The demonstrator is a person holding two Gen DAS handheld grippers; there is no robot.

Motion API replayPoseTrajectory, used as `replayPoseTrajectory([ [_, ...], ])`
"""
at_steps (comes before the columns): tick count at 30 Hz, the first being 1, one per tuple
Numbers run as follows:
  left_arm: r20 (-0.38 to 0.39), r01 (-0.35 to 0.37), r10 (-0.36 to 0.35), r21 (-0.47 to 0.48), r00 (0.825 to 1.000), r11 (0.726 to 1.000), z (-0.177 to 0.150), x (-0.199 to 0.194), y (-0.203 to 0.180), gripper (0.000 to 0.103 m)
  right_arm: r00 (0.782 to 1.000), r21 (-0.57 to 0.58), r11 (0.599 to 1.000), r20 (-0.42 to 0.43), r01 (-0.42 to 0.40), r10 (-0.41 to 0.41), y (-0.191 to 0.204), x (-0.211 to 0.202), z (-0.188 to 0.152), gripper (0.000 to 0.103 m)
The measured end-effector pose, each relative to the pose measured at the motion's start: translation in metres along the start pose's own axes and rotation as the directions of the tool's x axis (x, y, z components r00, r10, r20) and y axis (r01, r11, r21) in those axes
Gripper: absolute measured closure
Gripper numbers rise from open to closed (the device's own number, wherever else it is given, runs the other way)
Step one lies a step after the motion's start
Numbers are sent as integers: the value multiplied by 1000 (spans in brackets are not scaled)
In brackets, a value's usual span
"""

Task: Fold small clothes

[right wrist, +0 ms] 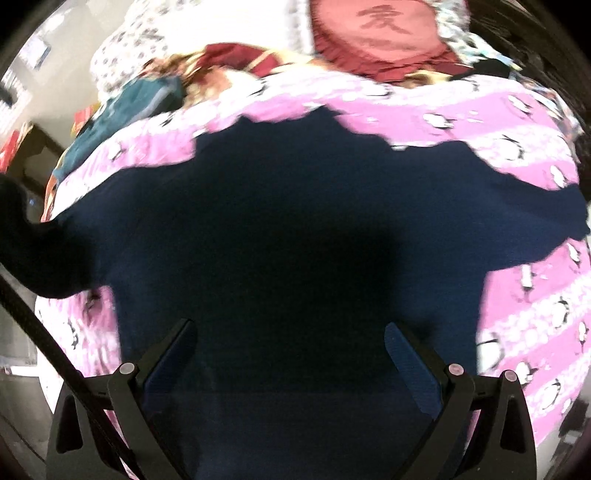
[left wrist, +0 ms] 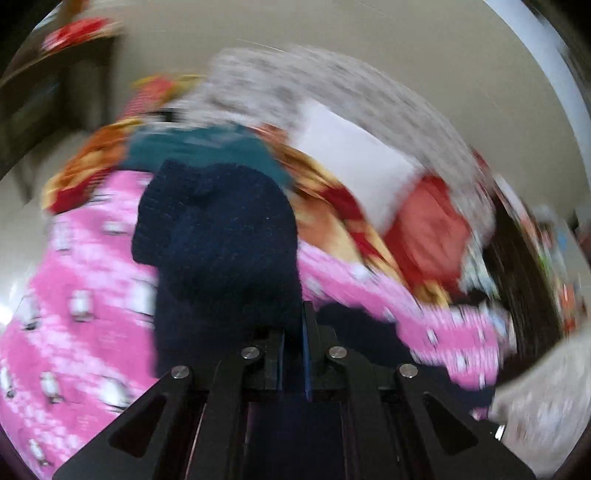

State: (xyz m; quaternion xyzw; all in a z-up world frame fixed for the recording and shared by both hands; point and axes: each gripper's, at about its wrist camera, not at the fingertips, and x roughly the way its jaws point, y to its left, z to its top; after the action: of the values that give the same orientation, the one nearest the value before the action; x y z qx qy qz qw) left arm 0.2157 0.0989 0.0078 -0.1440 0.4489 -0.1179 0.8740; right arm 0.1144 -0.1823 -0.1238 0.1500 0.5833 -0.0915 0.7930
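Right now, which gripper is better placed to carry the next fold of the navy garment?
Left. The left gripper is shut on a raised bunch of the navy garment, ready to carry it over. The right gripper is open above the flat cloth, holding nothing.

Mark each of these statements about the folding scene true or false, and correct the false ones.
1. The left gripper is shut on part of the navy knitted garment. True.
2. The right gripper is shut on the garment. False: its jaws stand wide open, with the garment lying between and below them.
3. The garment lies on a pink blanket with penguin figures. True.
4. The garment is bright yellow. False: it is dark navy.
5. A red cushion lies beyond the blanket in the right wrist view. True.
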Motion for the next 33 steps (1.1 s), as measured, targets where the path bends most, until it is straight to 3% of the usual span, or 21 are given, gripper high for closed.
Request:
replayPoseTrajectory([
  [3,-97,66,-56,107,994,992,-32,39,-60,96,1000,65,998,12,8,-9,-38,-6,0,0],
  [5,-171,76,-41,204,984,976,-63,73,-99,96,1000,111,994,11,19,-21,-64,-7,-2,0],
  [9,-321,113,-14,291,947,950,-109,113,-133,94,999,151,987,3,49,-51,-102,-9,-2,0],
  [10,-334,120,-14,300,942,946,-115,113,-135,89,998,156,986,6,56,-58,-110,-10,-1,0],
  [11,-334,139,-34,297,942,945,-118,107,-136,85,998,163,985,9,62,-64,-117,-12,-1,0],
  [13,-331,163,-62,286,941,944,-119,94,-132,64,998,179,982,12,64,-67,-129,-13,1,0],
  [15,-304,167,-80,272,949,948,-113,76,-122,54,998,189,980,10,56,-59,-133,-12,5,0],
  [18,-251,111,-38,285,967,952,-98,57,-104,46,999,184,983,30,20,-25,-126,-13,13,0],
  [22,-191,-5,61,284,980,959,-74,45,-62,43,997,128,990,53,-54,48,-101,-10,28,0],
  [25,-179,-111,164,276,970,955,-60,54,-33,43,996,139,987,56,-78,71,-93,-3,36,0],
  [29,-179,-161,205,232,962,959,-54,65,-13,43,991,138,986,100,-98,84,-74,-10,54,0],
  [33,-190,-168,208,208,959,964,-61,71,-12,43,989,27,996,122,-82,78,-23,-14,70,0],
])
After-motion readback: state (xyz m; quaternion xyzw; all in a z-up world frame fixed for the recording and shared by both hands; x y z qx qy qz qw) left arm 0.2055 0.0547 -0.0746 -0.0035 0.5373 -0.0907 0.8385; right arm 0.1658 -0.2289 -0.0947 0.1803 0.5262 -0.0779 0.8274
